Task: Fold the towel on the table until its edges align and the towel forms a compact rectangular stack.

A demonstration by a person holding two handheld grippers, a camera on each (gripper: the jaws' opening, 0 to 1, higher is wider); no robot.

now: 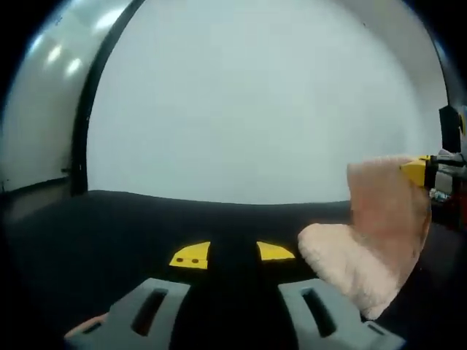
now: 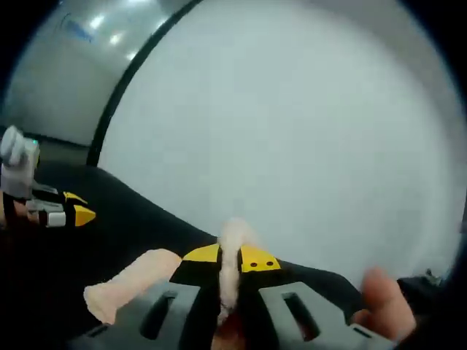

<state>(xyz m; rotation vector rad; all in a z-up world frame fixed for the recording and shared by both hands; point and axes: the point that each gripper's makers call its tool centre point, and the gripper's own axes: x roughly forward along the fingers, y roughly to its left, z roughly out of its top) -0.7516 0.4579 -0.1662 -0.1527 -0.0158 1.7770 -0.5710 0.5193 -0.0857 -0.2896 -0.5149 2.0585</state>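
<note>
Towel [image 2: 232, 255], one, pinched in right hand-held gripper [image 2: 230, 257]; left hand-held gripper [image 1: 232, 254] empty.

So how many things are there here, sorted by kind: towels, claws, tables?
Towels: 1, the pink towel, pinched in the right claw
Claws: 2, the right one and the left claw, which holds nothing
Tables: 1, the dark table
Total: 4

Each gripper carries grey moulded brackets with slotted openings at its base, black fingers [image 1: 232, 255] and yellow tips, one tip marked with two small dark dots. The left gripper [image 2: 62, 211], seen from the side, shows a white block, silver hardware and yellow tips.
</note>
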